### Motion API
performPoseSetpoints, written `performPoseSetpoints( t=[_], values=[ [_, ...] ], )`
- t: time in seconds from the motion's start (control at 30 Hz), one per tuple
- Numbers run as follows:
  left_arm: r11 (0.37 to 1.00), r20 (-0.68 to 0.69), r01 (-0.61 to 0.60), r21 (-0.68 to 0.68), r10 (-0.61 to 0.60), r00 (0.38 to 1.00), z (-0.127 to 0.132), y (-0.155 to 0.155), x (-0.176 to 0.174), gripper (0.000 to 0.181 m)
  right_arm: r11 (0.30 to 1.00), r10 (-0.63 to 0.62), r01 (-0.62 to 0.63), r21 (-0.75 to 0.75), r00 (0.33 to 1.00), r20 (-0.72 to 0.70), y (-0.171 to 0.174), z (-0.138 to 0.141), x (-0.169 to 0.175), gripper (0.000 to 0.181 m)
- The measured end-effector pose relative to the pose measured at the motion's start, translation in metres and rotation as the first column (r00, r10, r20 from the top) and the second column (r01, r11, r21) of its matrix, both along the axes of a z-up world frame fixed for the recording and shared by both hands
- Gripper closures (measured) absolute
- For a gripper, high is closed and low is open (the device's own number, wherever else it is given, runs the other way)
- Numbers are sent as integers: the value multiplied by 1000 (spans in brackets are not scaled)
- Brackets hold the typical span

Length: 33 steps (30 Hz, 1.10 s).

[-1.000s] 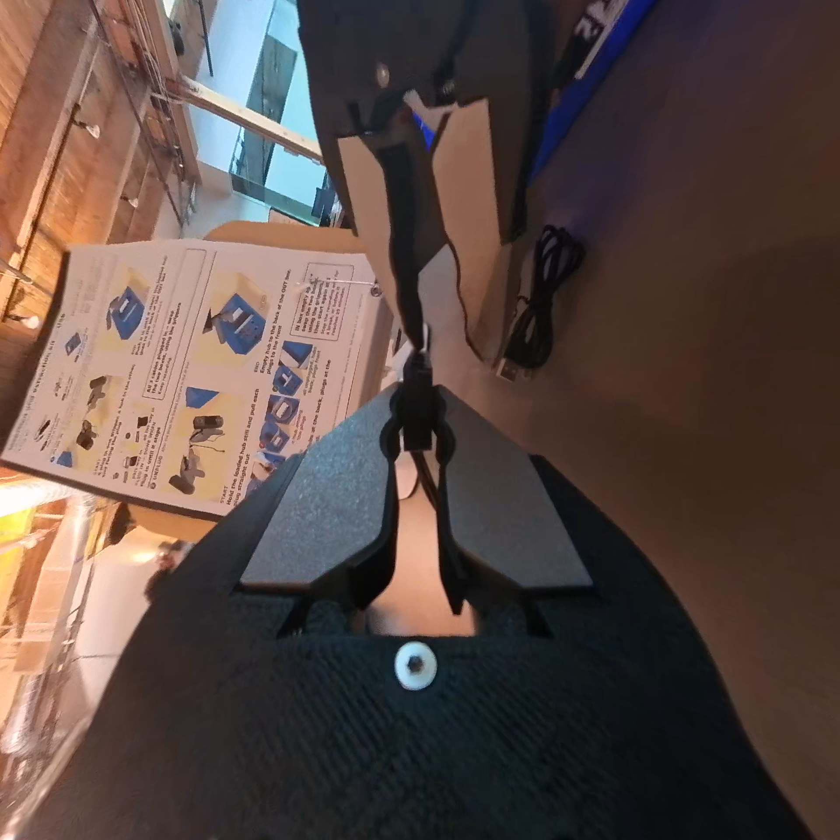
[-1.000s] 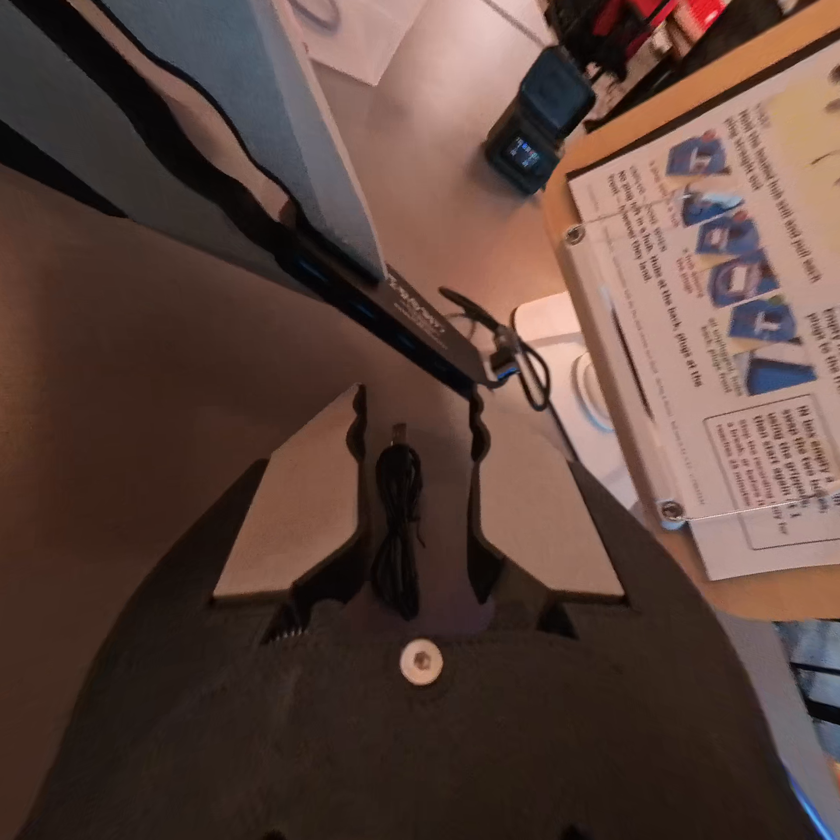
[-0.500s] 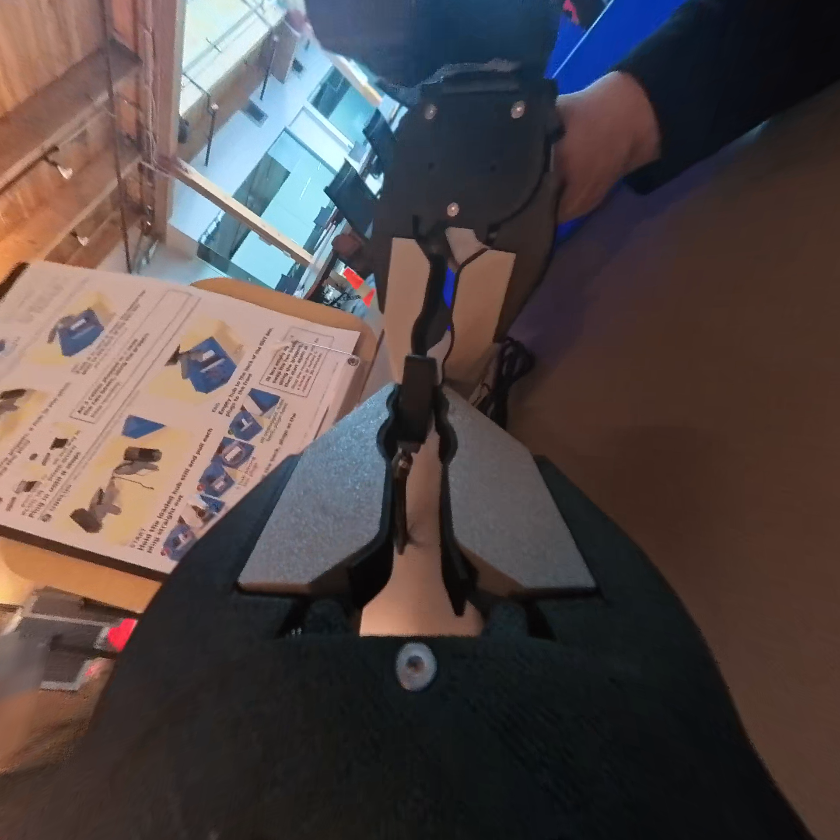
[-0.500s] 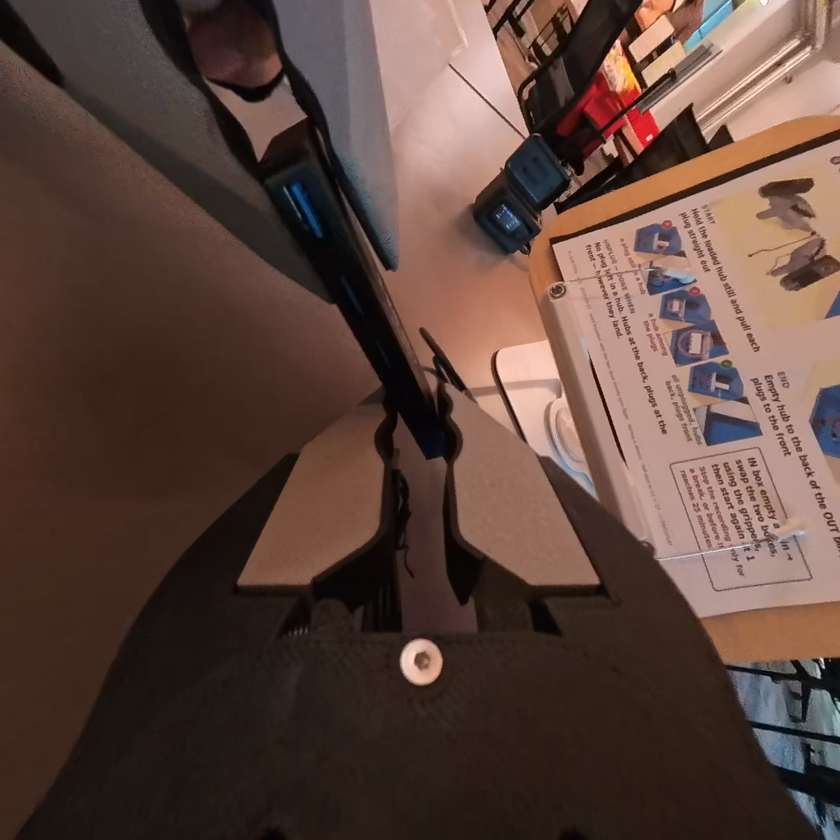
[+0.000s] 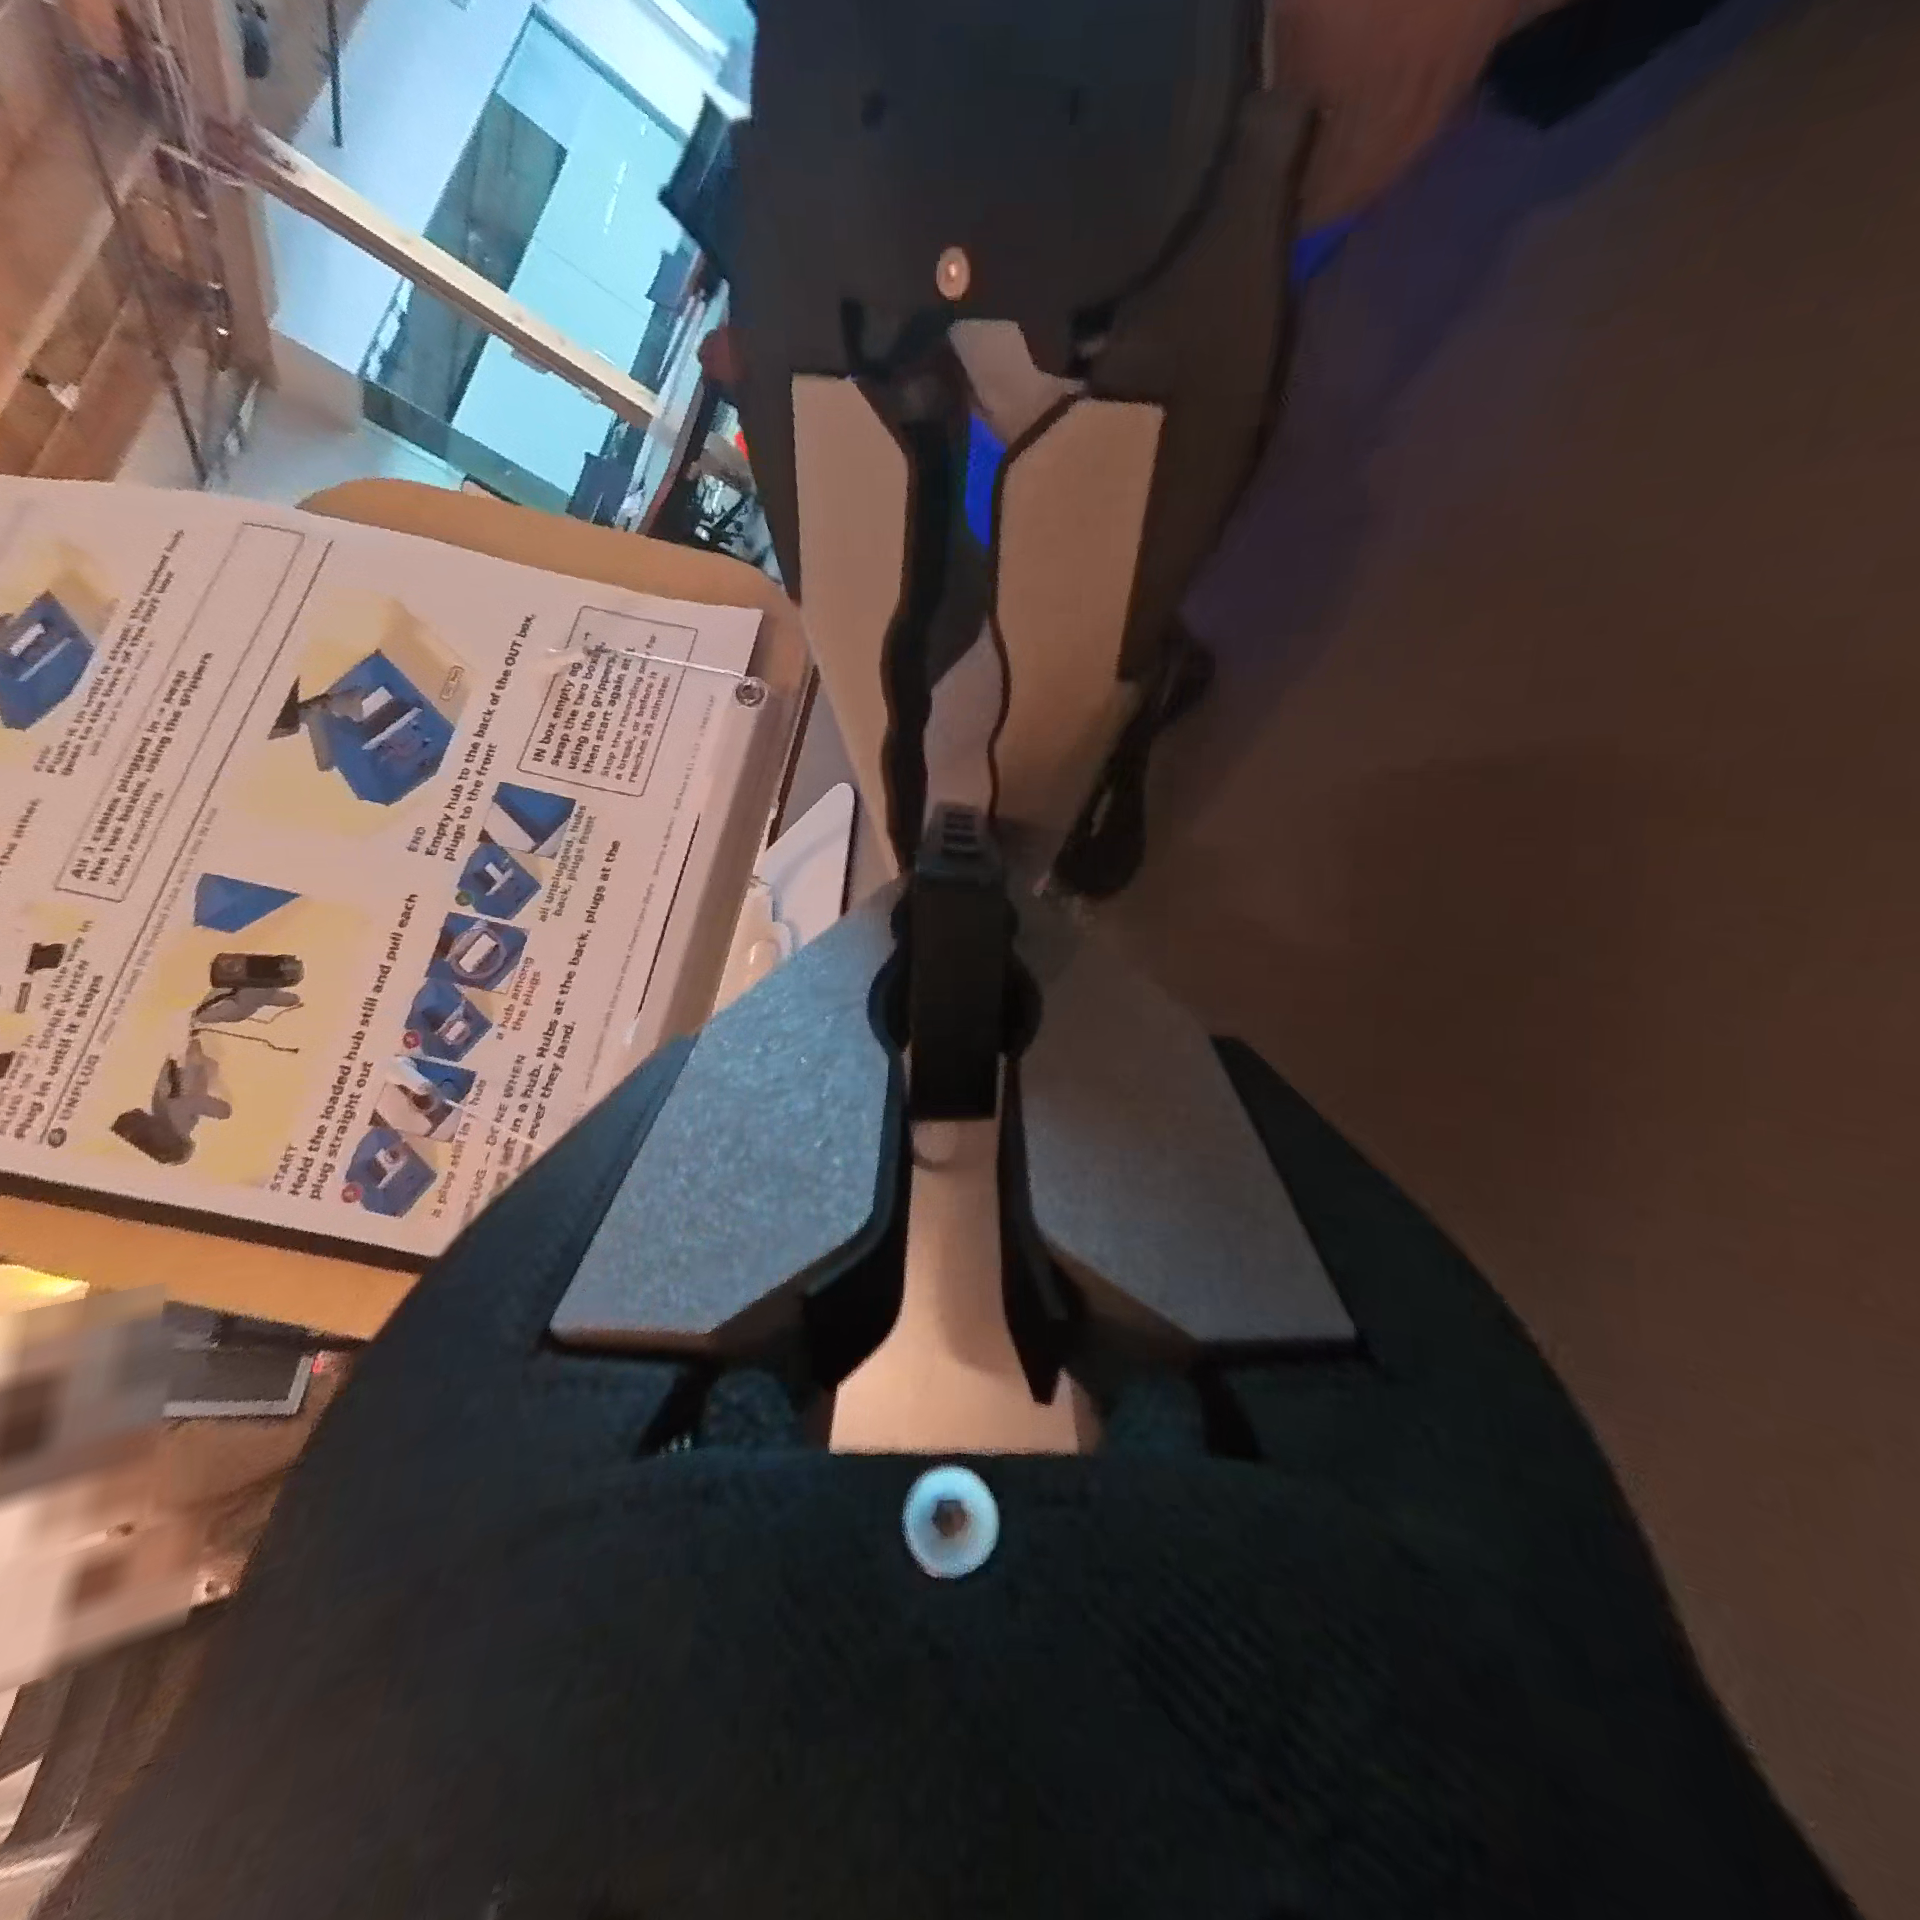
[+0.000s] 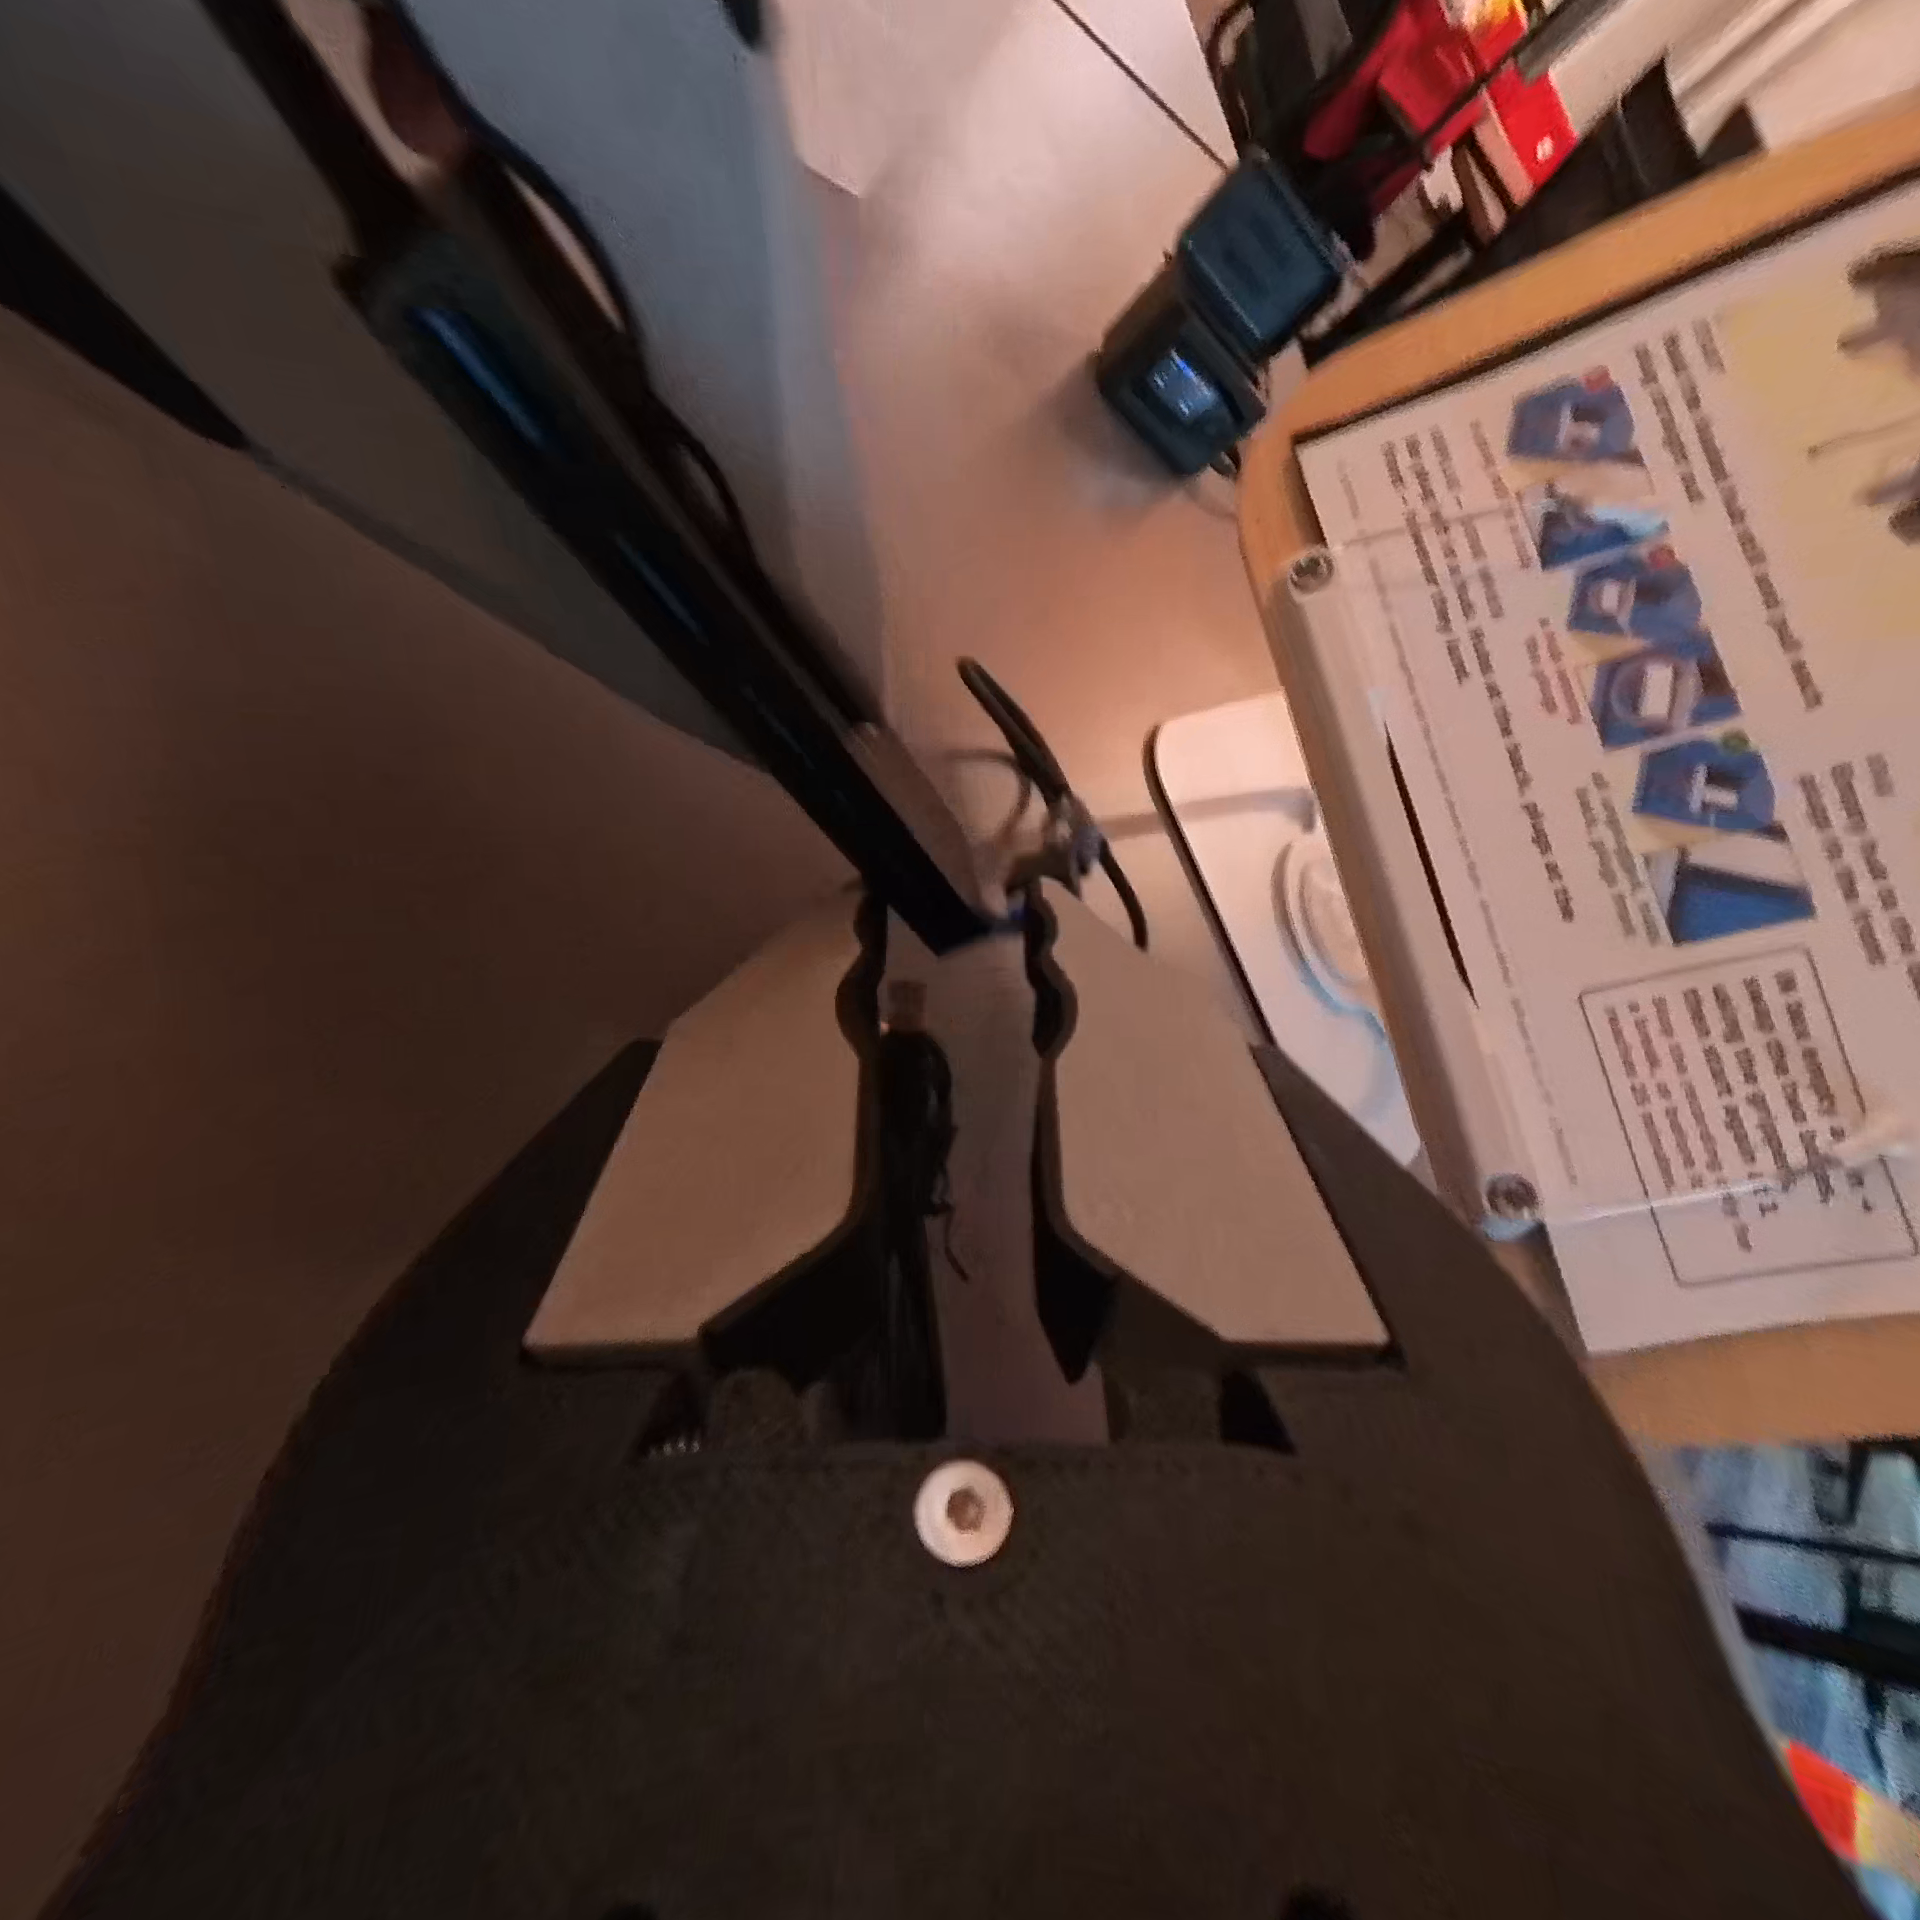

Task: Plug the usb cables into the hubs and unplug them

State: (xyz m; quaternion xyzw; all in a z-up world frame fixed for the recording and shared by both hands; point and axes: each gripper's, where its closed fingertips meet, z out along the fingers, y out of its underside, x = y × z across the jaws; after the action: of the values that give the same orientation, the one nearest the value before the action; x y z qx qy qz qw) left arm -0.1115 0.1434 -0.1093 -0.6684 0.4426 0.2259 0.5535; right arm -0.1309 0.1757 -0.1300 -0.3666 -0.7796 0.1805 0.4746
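Note:
My left gripper is shut on a slim black USB hub, seen end-on between its pads. In the right wrist view the hub runs as a long black bar with blue ports from upper left down to my right gripper. Its jaws stand apart with the hub's near end between the tips; I cannot tell whether they touch it. The hub's short lead with a blue plug hangs beside that end. A coiled black USB cable lies on the table below; it also shows in the left wrist view.
An instruction sheet on a wooden board stands left of the grippers; it shows at the right in the right wrist view. A white tray sits by it. A small black device is farther back. The brown table spreads right. There is about 5 cm between the tips of the two grippers.
The right gripper came up to the hub's end and narrowed around it half a second ago; now its jaws are wider again. The left gripper kept its hold on the hub.

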Motion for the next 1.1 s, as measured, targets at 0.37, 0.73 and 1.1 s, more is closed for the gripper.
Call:
performPoseSetpoints(
  t=[0.37, 0.73, 1.1],
  values=[
    [997, -40, -61, 50, 63, 997, 7, 2, -5, 173, 1000, 10, -12, -21, 998, -57, 2, 12, 2, 171],
    [997, 8, 5, 76, -5, 1000, 16, -3, 3, 173, 998, -46, 46, -31, 999, -18, 13, 3, 0, 179],
    [971, -155, -190, 148, 213, 965, 16, 7, -38, 172, 976, -128, 150, -157, 981, 143, 34, -14, 14, 181]
  ],
)
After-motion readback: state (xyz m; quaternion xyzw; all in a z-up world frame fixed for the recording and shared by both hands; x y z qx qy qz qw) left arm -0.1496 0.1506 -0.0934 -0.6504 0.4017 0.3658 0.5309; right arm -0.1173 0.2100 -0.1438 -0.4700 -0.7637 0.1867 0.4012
